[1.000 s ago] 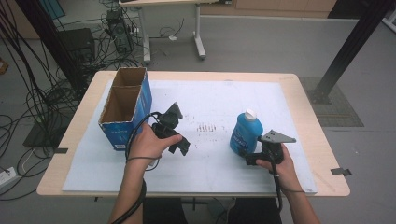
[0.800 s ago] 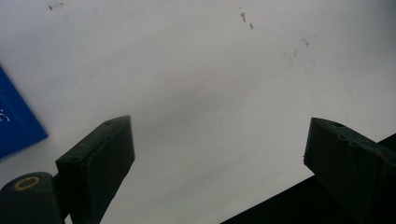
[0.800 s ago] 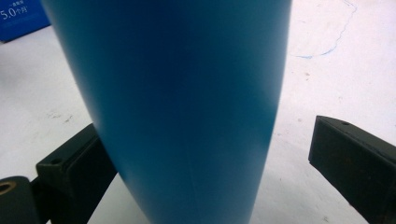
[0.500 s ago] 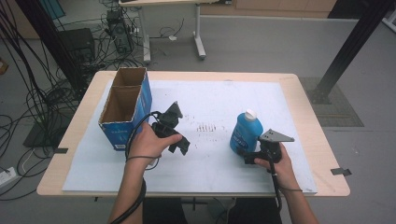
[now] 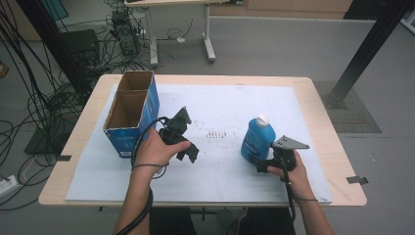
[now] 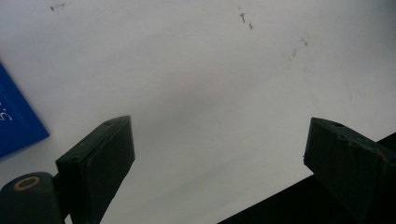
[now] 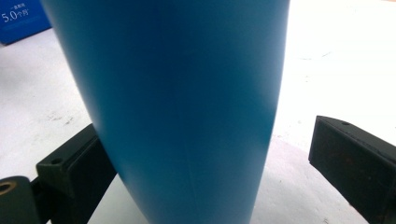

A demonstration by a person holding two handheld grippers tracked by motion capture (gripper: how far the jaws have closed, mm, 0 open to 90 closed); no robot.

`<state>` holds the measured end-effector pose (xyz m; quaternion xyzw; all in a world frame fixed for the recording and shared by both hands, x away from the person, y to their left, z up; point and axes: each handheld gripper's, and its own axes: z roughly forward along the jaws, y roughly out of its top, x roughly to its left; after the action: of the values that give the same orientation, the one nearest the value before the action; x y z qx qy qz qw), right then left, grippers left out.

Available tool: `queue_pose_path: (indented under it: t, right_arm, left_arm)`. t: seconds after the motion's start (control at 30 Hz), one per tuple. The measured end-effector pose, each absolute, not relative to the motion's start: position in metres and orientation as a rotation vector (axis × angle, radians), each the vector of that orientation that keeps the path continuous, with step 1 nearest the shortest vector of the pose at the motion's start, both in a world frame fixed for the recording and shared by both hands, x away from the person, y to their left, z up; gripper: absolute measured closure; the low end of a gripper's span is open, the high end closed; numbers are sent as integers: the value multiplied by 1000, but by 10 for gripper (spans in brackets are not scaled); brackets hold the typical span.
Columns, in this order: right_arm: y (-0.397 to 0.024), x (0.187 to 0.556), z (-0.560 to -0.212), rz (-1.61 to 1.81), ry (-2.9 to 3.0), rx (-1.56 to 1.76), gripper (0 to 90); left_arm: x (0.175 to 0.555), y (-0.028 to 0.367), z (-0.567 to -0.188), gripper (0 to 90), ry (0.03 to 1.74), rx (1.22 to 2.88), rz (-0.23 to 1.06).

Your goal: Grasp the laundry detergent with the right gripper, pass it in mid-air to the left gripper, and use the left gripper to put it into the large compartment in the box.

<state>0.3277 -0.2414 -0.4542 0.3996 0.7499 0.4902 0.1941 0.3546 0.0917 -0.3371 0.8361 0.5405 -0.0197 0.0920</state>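
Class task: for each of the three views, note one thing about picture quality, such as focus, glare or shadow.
High view: even, soft light; blue bottle and cardboard box are sharp. Left gripper view: white sheet looks washed out, with a dim shadow between the jaws. Right gripper view: the bottle is very close, smooth and featureless; the white sheet beside it glares.

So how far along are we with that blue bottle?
Early. The bottle stands upright on the white mat, not yet lifted. In hand: the right gripper has its jaws open around the bottle, one touching or nearly so, the other apart. The left gripper is open over bare mat beside the box. Left: close, lift and move the bottle, perhaps into the box.
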Motion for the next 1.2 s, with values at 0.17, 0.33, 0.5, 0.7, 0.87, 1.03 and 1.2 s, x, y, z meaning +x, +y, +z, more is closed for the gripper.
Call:
queue_pose_path:
  t: [0.17, 0.33, 0.5, 0.7, 0.87, 1.03, 1.2]
  right_arm:
    - [-241, 328, -454, 1377, 2101, 1120, 33]
    - [-242, 327, -454, 1375, 2099, 1118, 33]
    - [-242, 327, -453, 1379, 2095, 1122, 33]
    - [-242, 327, -452, 1378, 2094, 1117, 34]
    - [-242, 326, -452, 1377, 2093, 1119, 34]
    - [-242, 326, -452, 1381, 2092, 1123, 34]
    - [-241, 326, -452, 1383, 2091, 1120, 34]
  left_arm:
    - [354, 92, -337, 91, 1600, 2482, -60]
    - [354, 92, -335, 91, 1603, 2483, -57]
    - [353, 90, -335, 91, 1600, 2488, -52]
    - [353, 88, -335, 91, 1602, 2491, -51]
    - [353, 89, -335, 91, 1605, 2489, -50]
    - [353, 90, -335, 91, 1602, 2492, -55]
    - [353, 90, -335, 91, 1603, 2493, -51]
